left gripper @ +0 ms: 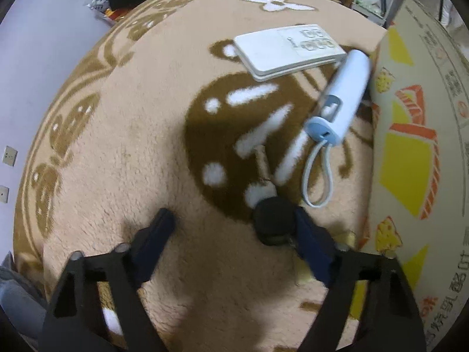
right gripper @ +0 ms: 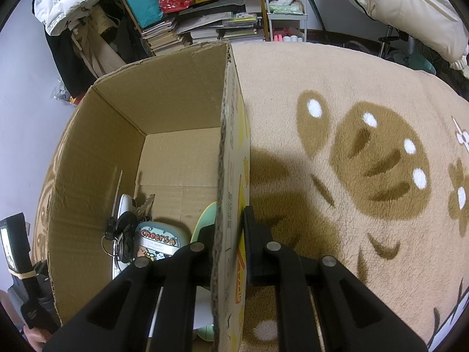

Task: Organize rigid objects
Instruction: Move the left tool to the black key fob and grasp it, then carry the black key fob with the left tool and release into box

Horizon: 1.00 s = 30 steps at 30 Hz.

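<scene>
On the rug, our left gripper gaped beside a black-capped brush. Our right gripper clamped the cardboard box wall.

The right gripper pinches the side wall of the cardboard box, one jaw inside. A "cheers" tin and keys lie inside.

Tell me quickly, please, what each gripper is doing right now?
Left gripper: open, holding nothing; black round object against one finger.
Right gripper: shut on cardboard box wall.
</scene>
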Each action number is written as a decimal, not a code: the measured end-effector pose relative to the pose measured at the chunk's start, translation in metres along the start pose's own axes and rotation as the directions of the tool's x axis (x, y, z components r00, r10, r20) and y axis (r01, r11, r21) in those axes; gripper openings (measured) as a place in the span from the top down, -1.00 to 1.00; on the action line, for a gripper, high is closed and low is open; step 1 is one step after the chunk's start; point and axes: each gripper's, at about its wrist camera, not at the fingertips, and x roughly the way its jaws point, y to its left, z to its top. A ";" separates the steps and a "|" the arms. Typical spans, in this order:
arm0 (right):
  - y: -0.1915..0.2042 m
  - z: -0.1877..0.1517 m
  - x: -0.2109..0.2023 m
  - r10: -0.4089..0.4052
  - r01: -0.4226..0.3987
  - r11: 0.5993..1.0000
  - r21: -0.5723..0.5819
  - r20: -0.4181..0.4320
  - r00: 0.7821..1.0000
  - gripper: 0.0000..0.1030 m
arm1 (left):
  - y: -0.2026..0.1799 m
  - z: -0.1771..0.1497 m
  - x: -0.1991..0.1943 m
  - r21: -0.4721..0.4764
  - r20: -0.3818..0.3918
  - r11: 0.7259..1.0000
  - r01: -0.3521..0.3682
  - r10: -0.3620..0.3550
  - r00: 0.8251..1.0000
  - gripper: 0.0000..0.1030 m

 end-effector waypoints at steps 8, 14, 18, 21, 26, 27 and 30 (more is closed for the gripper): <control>0.000 0.000 0.000 0.000 0.000 1.000 0.000 0.000 1.000 0.77 | 0.005 -0.005 -0.013 -0.030 0.007 0.999 -0.028 0.028 1.000 0.48; 0.000 0.000 0.000 0.001 -0.001 1.000 0.001 0.000 1.000 0.77 | -0.001 0.000 -0.036 0.000 0.098 0.999 -0.040 0.040 0.994 0.49; 0.000 0.000 0.000 0.001 -0.001 1.000 0.000 0.000 1.000 0.77 | -0.010 0.002 -0.062 0.028 0.183 0.999 -0.042 0.036 0.982 0.49; 0.000 0.000 0.000 0.000 0.000 1.000 0.000 0.000 1.000 0.77 | -0.008 0.011 -0.079 0.040 0.254 0.999 -0.037 0.025 0.967 0.49; 0.000 0.000 0.000 0.001 -0.001 1.000 0.001 0.000 1.000 0.77 | -0.008 0.017 -0.116 0.054 0.350 0.998 -0.044 0.022 0.936 0.49; 0.000 0.000 0.000 0.000 0.000 1.000 0.000 0.000 1.000 0.77 | -0.012 0.015 -0.123 0.056 0.364 0.997 -0.044 0.020 0.931 0.49; 0.000 0.000 0.000 0.000 0.000 1.000 0.000 0.000 1.000 0.77 | -0.016 0.015 -0.148 0.079 0.418 0.996 -0.041 0.004 0.908 0.49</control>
